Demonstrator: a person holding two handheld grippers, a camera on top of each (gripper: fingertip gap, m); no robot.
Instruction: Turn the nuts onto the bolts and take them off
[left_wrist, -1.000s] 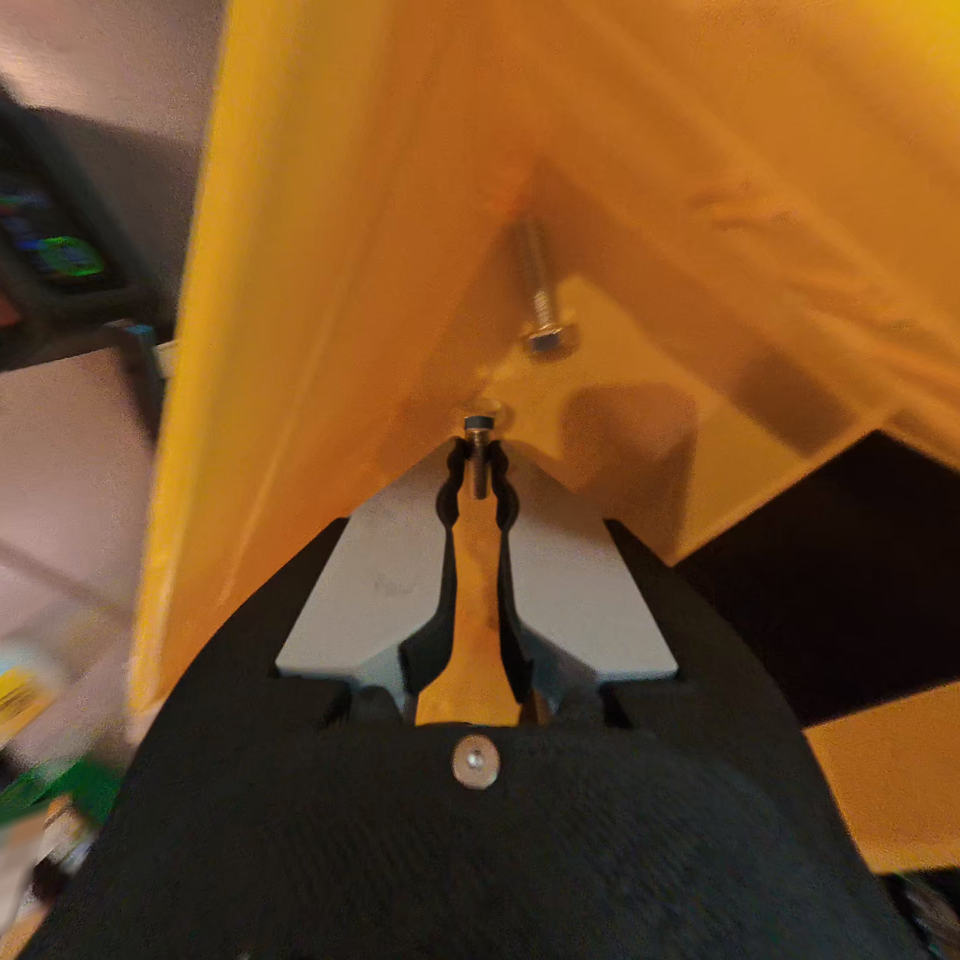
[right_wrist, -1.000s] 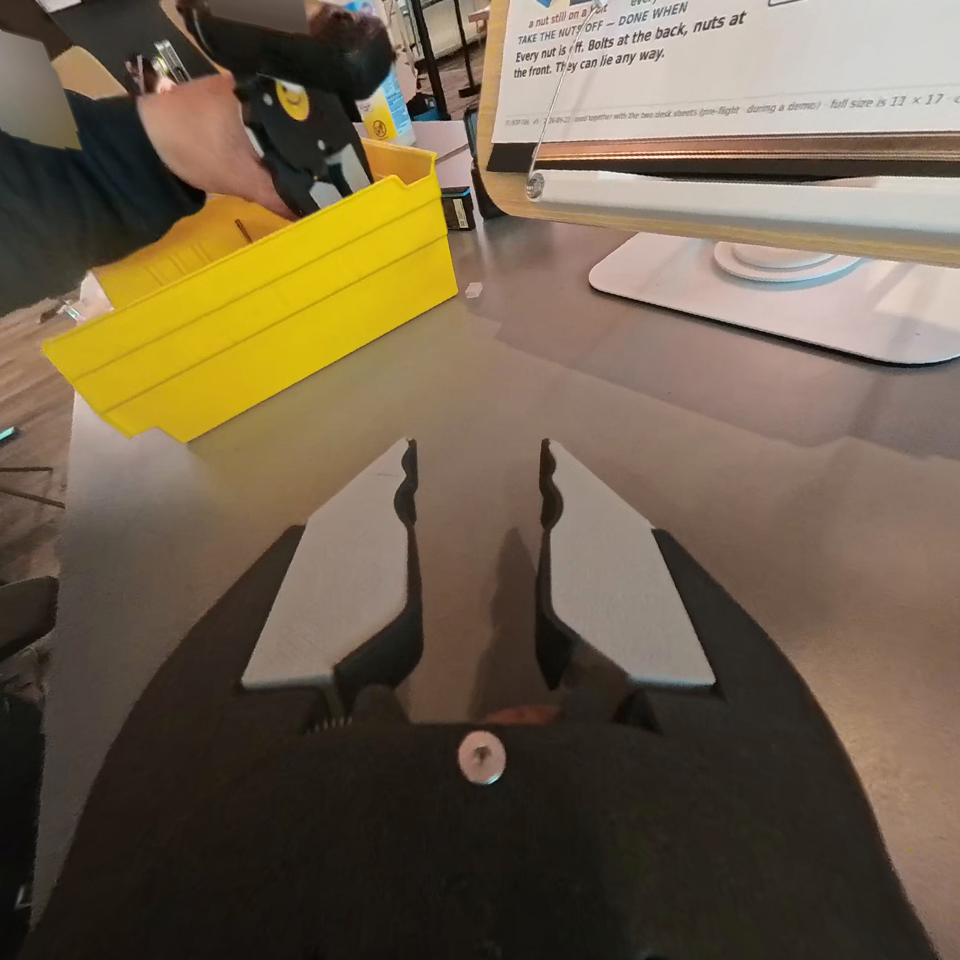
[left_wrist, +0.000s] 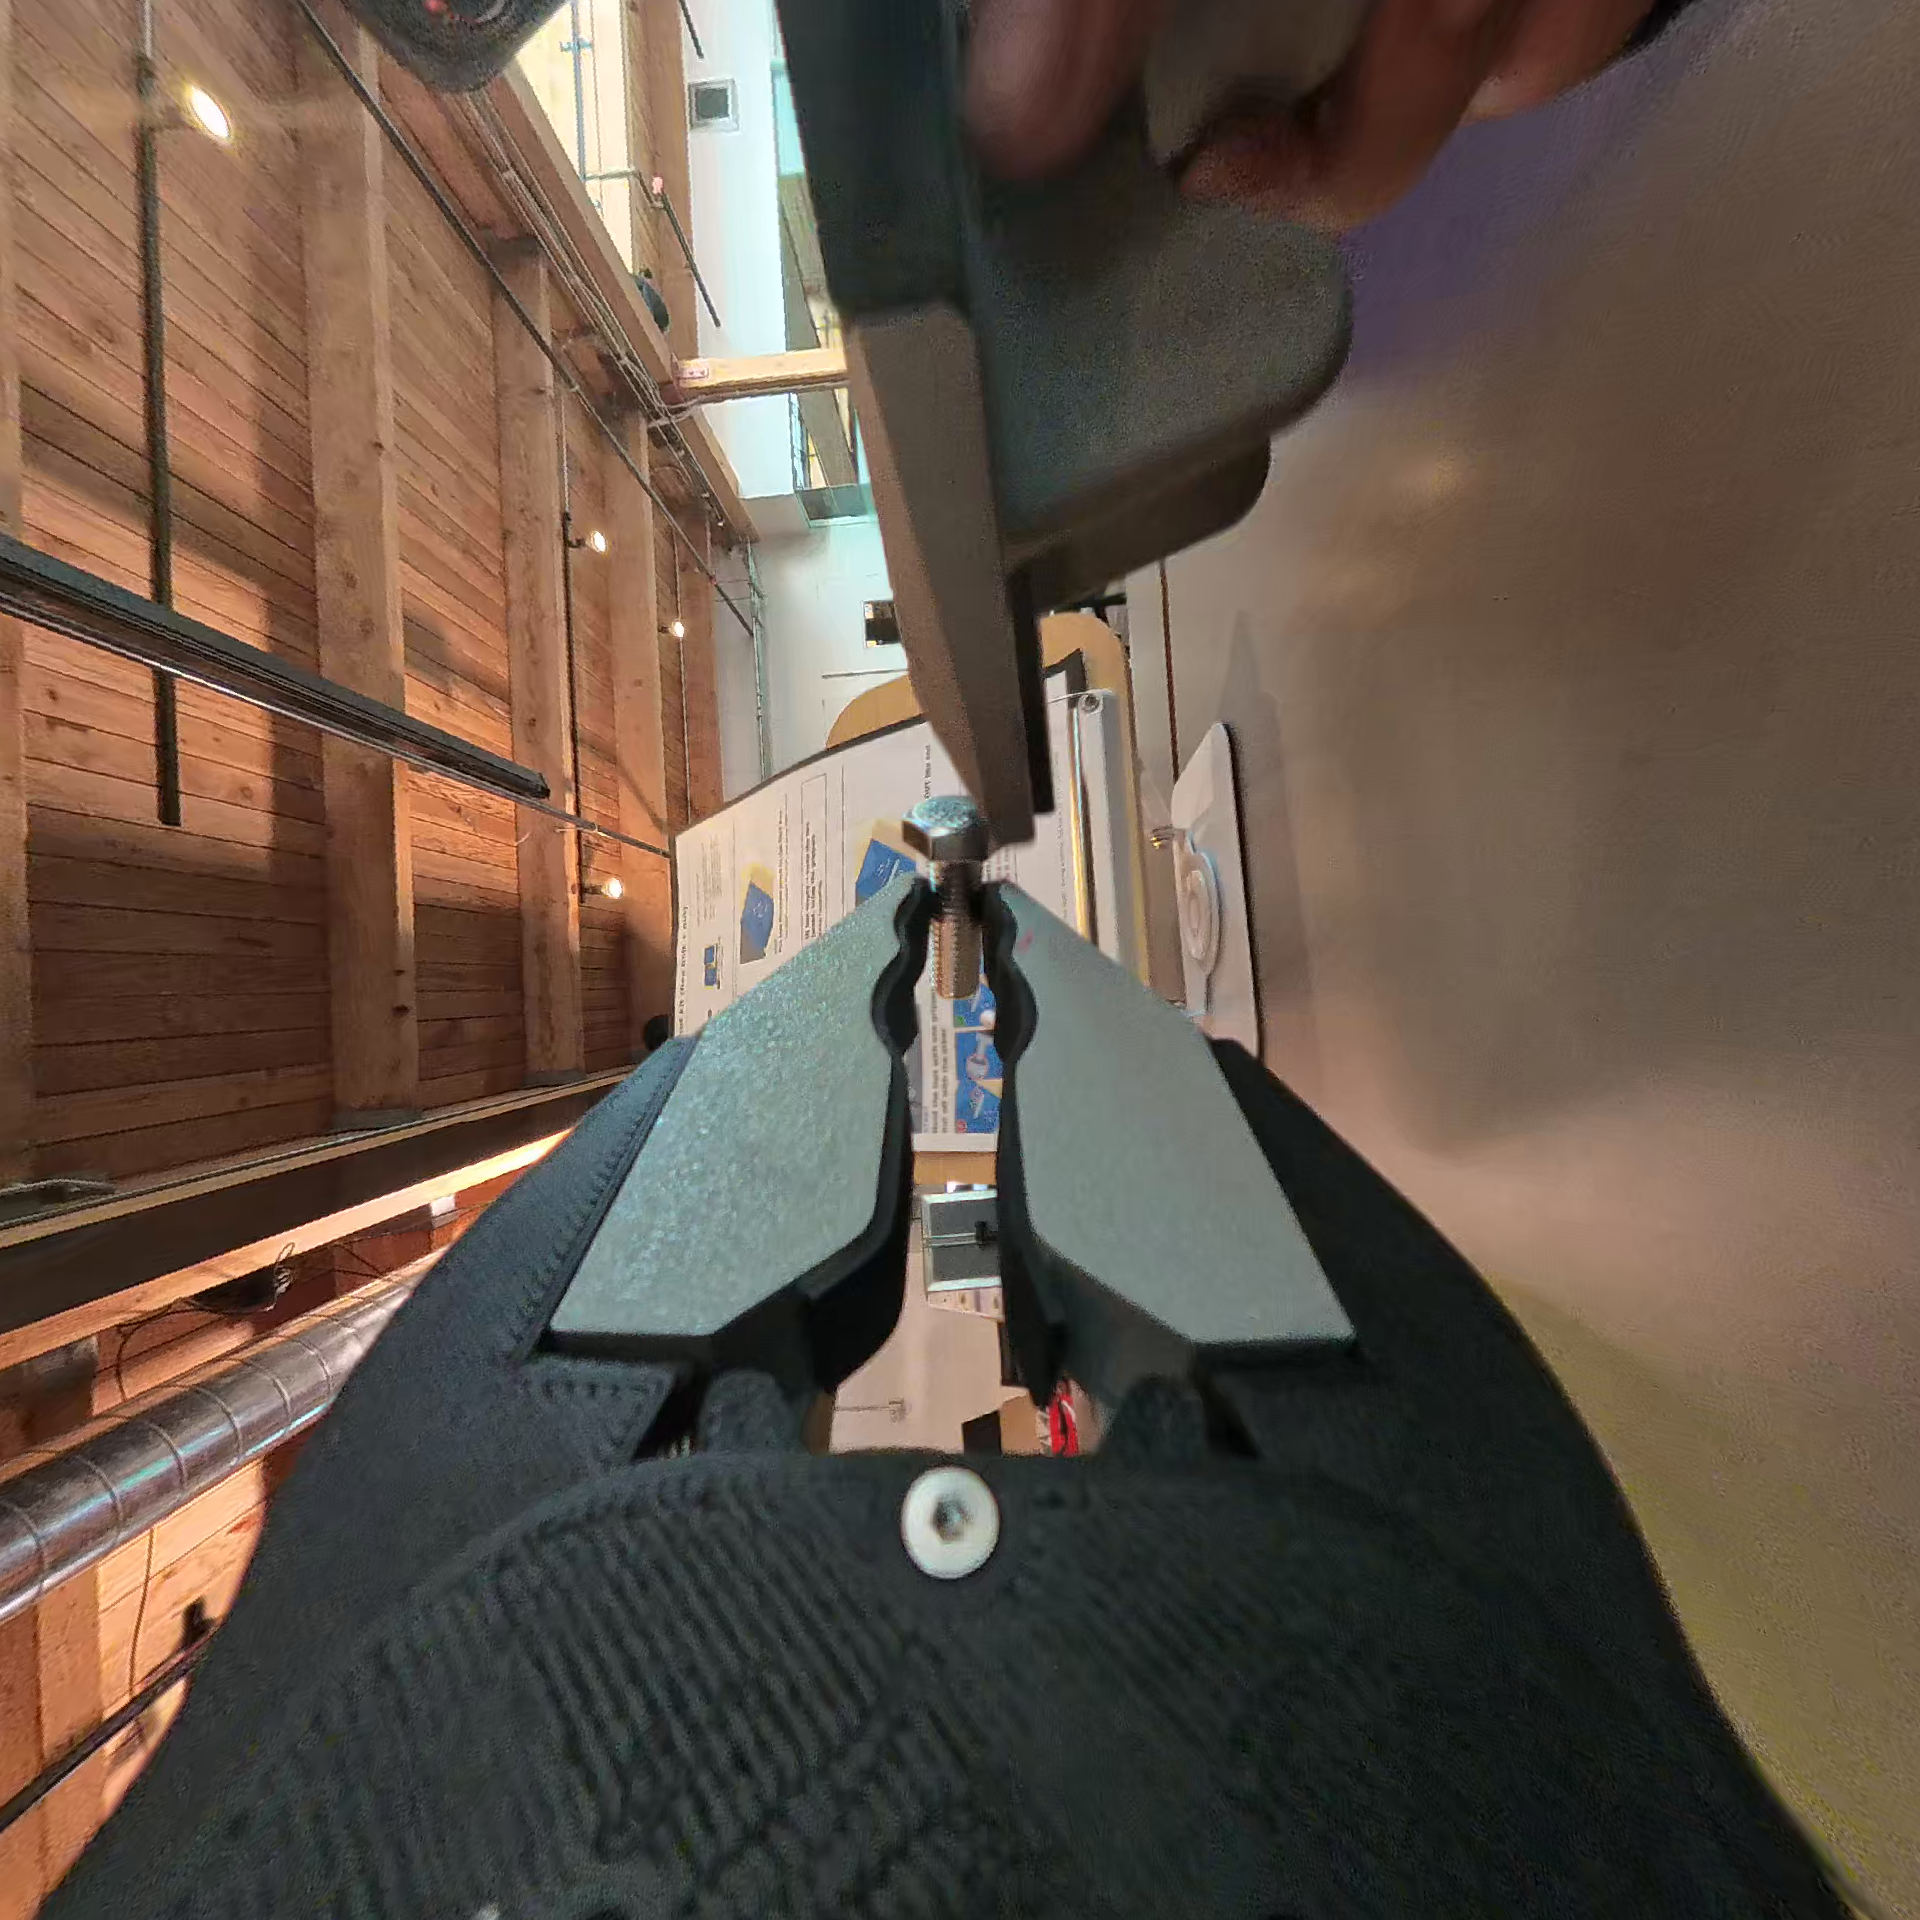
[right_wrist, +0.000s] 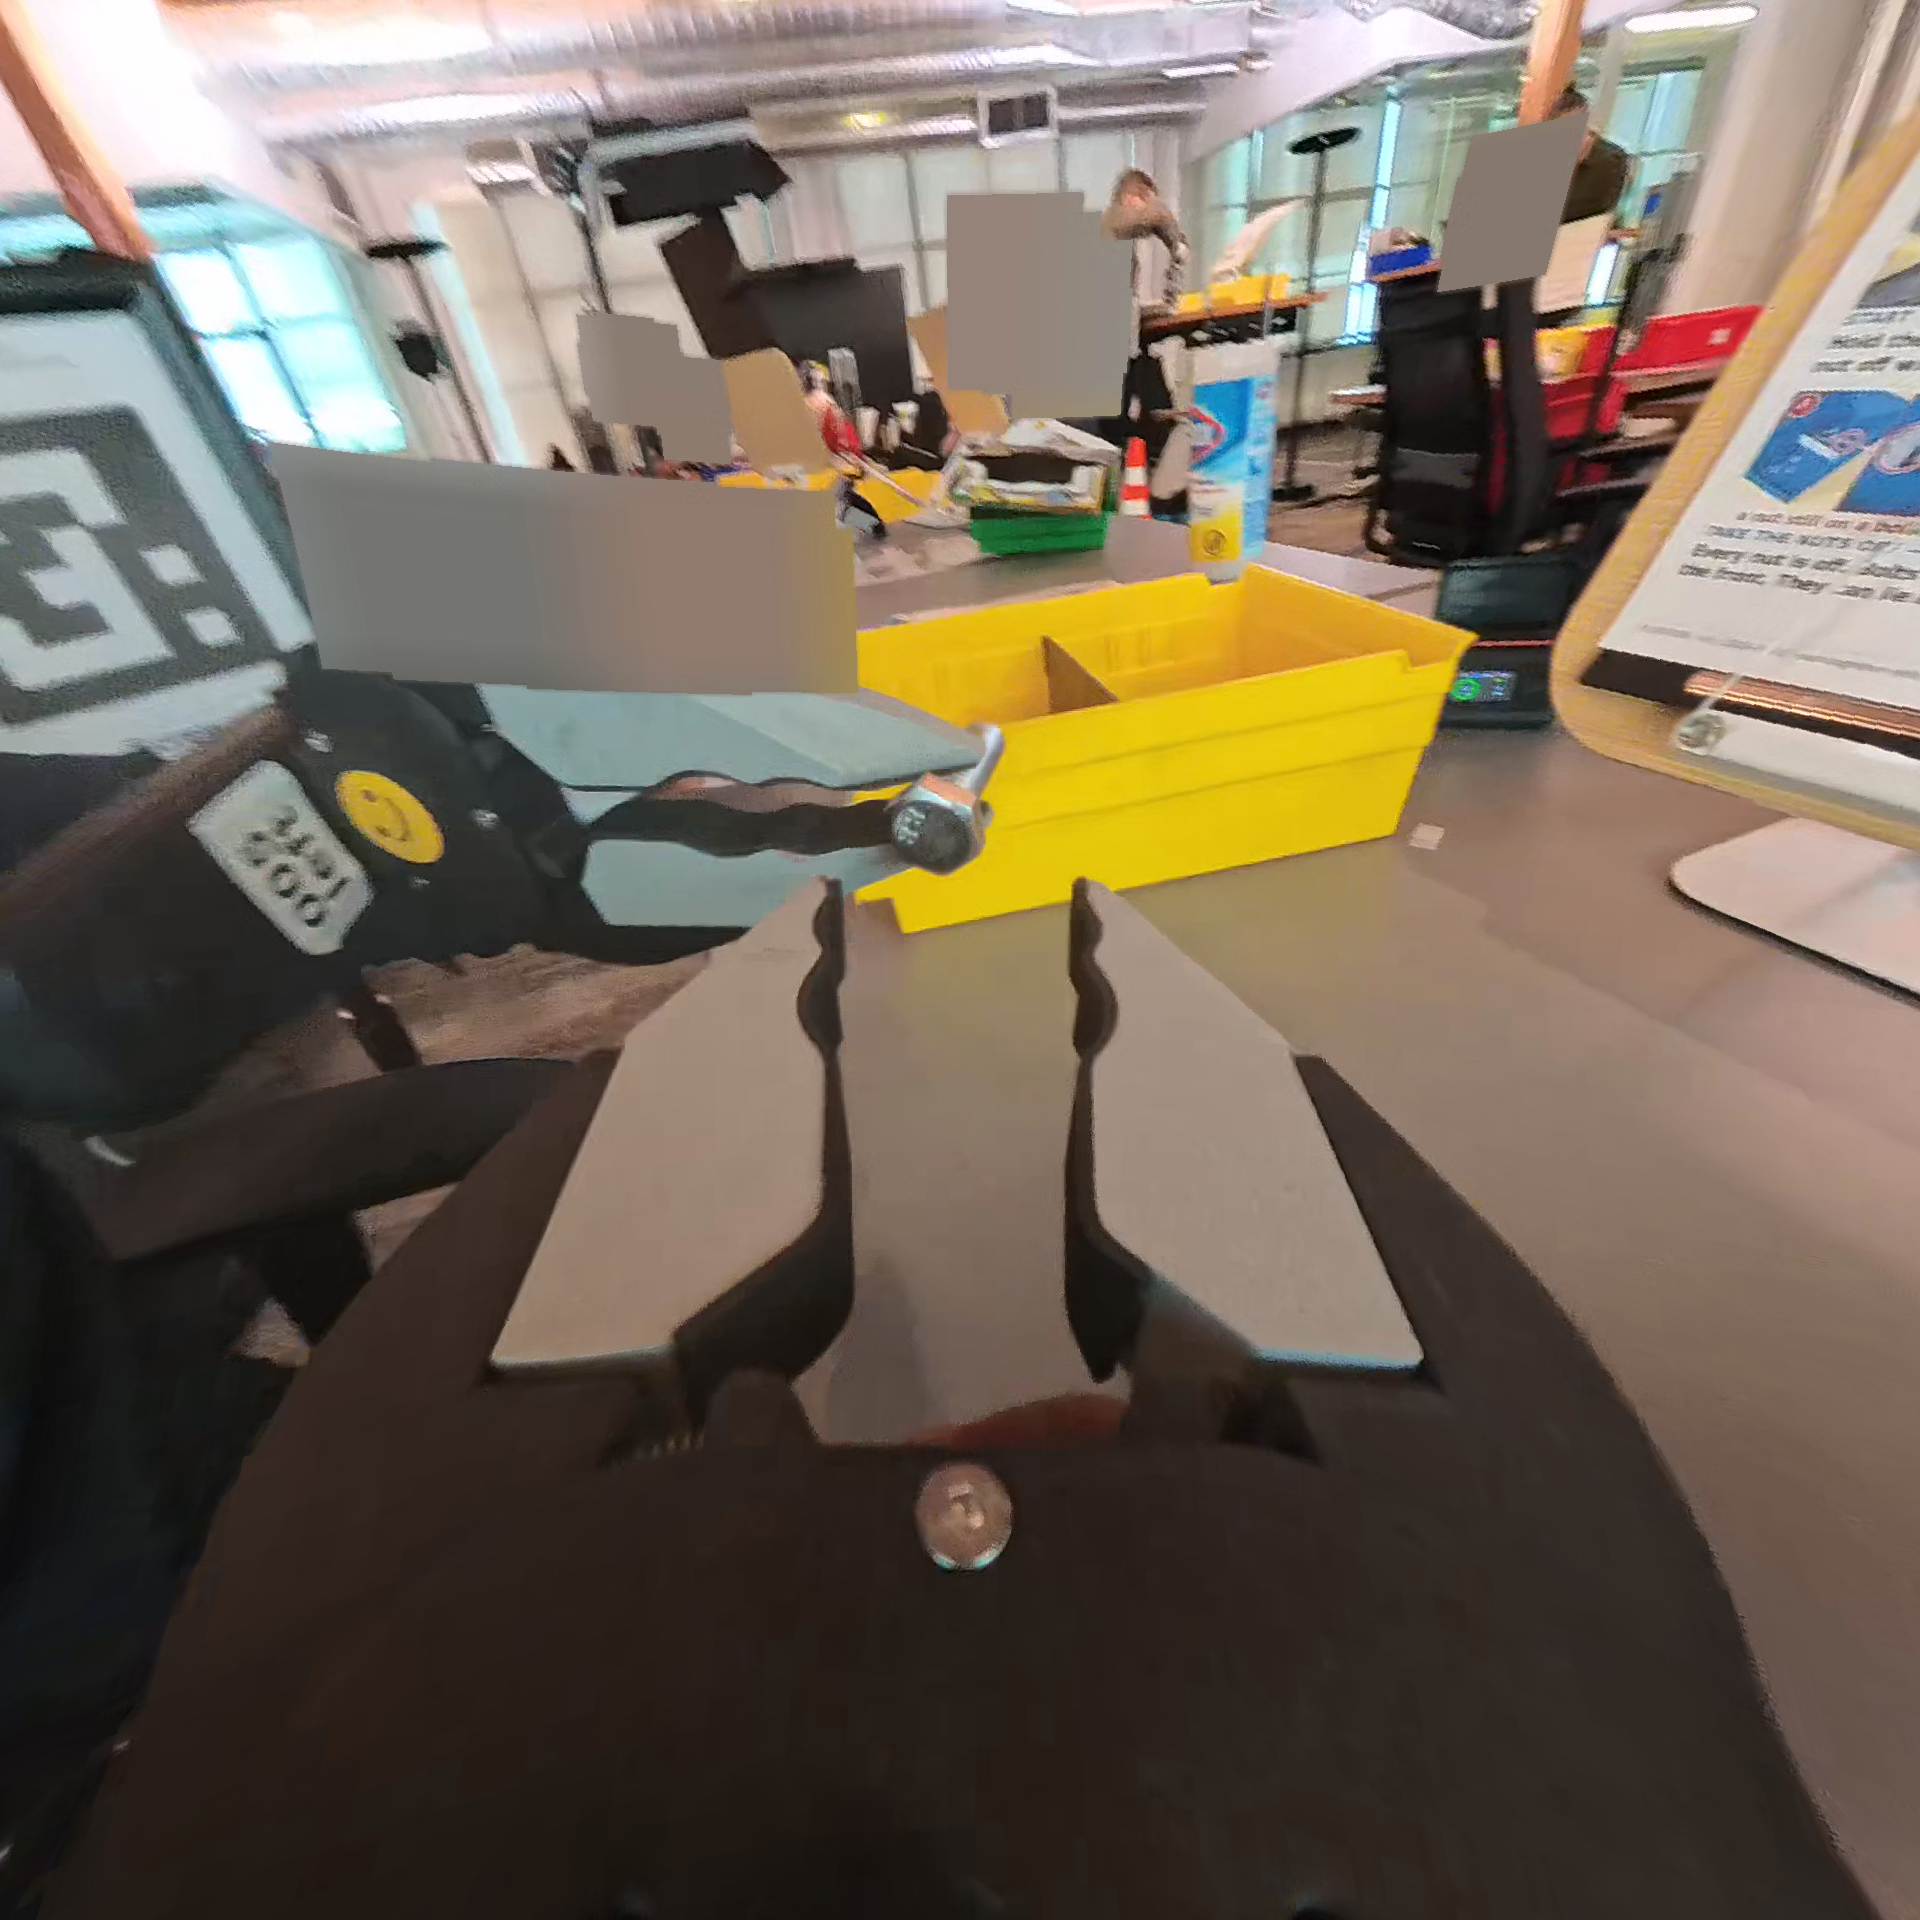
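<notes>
My left gripper (left_wrist: 956, 906) is shut on the threaded shank of a silver hex bolt (left_wrist: 948, 862), with the head sticking out past the tips. The view is rolled sideways, above the grey table. In the right wrist view the left gripper (right_wrist: 904, 810) comes in from the left with the bolt (right_wrist: 933, 824), just above and left of my right gripper (right_wrist: 951, 914). The right gripper is open and empty. One of its fingers (left_wrist: 966, 644) reaches down beside the bolt head in the left wrist view. I see no nut.
A yellow bin (right_wrist: 1195, 769) with a brown divider stands on the grey table (right_wrist: 1507, 1091) behind the grippers. An instruction sheet on a white stand (right_wrist: 1787, 873) is at the right. A small black device (right_wrist: 1496, 665) sits beside the bin. A person's hand (left_wrist: 1351, 94) holds the right gripper. The grippers are tip to tip, or close to it.
My left gripper has lifted the bolt out of the yellow bin and carried it over to the right gripper. The right gripper has risen towards it and is still open.
</notes>
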